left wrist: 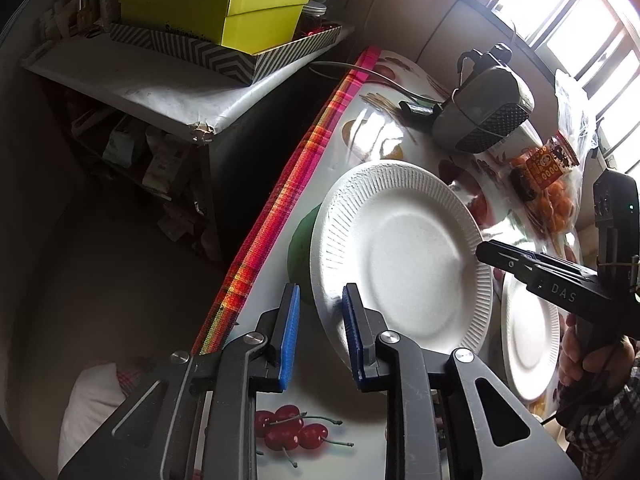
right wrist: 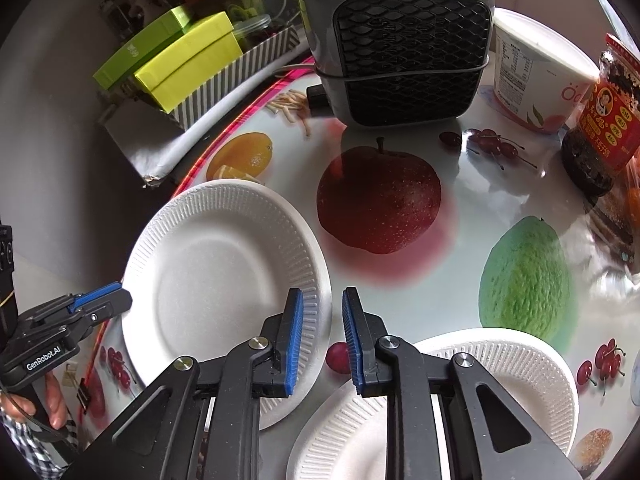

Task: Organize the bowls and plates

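Note:
A white ridged paper plate (left wrist: 404,256) (right wrist: 216,276) sits near the left edge of the fruit-print table. It looks slightly tipped up. My left gripper (left wrist: 320,336) (right wrist: 122,300) has the plate's near-left rim between its blue pads and is shut on it. My right gripper (right wrist: 320,336) (left wrist: 480,249) is shut on the opposite rim of the same plate. More white plates (right wrist: 512,364) (left wrist: 528,344) lie overlapped under and to the right of the right gripper.
A grey fan heater (right wrist: 400,40) stands at the back of the table, with a yogurt tub (right wrist: 536,76) and a red-labelled jar (right wrist: 604,120) to its right. The plaid table edge (left wrist: 280,208) drops off beside the plate. Green boxes (left wrist: 216,12) sit on a side shelf.

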A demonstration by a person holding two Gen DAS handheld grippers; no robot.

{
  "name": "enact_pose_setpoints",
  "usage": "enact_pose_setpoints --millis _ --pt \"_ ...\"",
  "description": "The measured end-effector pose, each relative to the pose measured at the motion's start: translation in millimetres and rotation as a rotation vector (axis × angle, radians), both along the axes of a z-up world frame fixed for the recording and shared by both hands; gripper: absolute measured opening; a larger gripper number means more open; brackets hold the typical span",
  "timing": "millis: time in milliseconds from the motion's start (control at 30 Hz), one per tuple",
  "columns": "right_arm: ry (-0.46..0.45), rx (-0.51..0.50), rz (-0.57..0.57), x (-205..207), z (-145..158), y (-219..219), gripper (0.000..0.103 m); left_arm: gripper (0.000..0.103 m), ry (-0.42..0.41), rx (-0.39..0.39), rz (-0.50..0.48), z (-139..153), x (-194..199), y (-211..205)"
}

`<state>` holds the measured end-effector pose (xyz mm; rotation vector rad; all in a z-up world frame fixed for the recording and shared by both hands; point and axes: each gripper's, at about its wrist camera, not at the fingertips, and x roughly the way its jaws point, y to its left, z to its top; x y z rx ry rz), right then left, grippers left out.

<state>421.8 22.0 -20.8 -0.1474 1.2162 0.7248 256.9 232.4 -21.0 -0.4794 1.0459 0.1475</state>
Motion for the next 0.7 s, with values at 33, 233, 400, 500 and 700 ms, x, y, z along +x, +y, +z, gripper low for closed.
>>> enact_pose_setpoints --millis 33,233,400,500,700 --pt "0.001 0.001 0.002 0 0 0 0.015 0.021 0.001 0.0 -0.001 0 0 0" --pt "-0.002 0.0 0.003 -2 1 1 0.015 0.016 -0.001 0.004 -0.002 1 2 -1" --pt "0.001 0.007 -0.001 -2 1 0 0.014 0.015 -0.001 0.01 -0.003 2 3 -2" --pt "0.003 0.014 -0.007 -2 3 -2 0.014 0.015 0.001 0.013 0.0 3 3 -2" --pt "0.001 0.024 -0.007 -3 10 -3 0.014 0.015 -0.005 0.017 0.007 8 0 1"
